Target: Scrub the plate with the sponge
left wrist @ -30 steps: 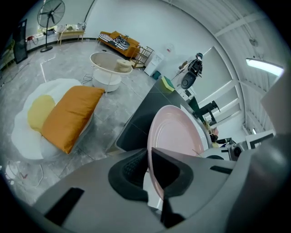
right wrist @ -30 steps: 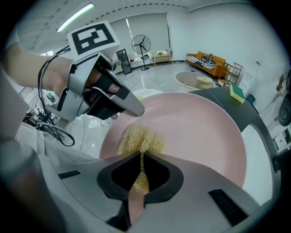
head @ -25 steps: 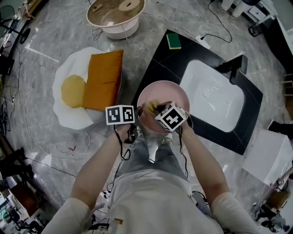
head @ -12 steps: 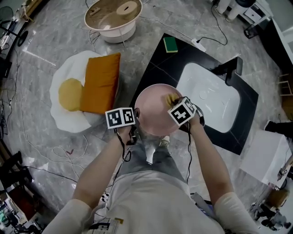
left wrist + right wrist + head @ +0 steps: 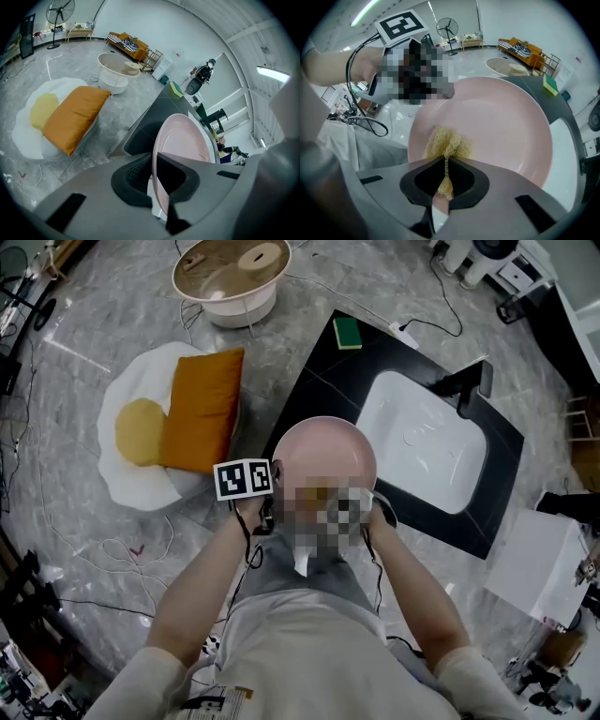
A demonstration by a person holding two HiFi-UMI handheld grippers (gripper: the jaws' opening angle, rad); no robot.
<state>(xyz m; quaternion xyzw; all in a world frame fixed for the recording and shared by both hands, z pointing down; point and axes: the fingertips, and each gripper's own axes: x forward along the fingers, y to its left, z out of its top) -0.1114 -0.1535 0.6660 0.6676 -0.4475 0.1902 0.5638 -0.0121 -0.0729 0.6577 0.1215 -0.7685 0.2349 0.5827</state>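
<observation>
Plate (image 5: 323, 451) hangs over my lap beside the sink (image 5: 427, 442), nipped only at its rim by my left gripper (image 5: 154, 185), so hard scrubbing may lever it free. My right gripper (image 5: 446, 180) pinches a thin fold of sponge (image 5: 447, 145) against the plate, and that fold could slip out.

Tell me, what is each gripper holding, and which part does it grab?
The left gripper pinches the pink plate by its rim. The right gripper pinches the yellow sponge at its bunched middle, against the plate's face.
</observation>
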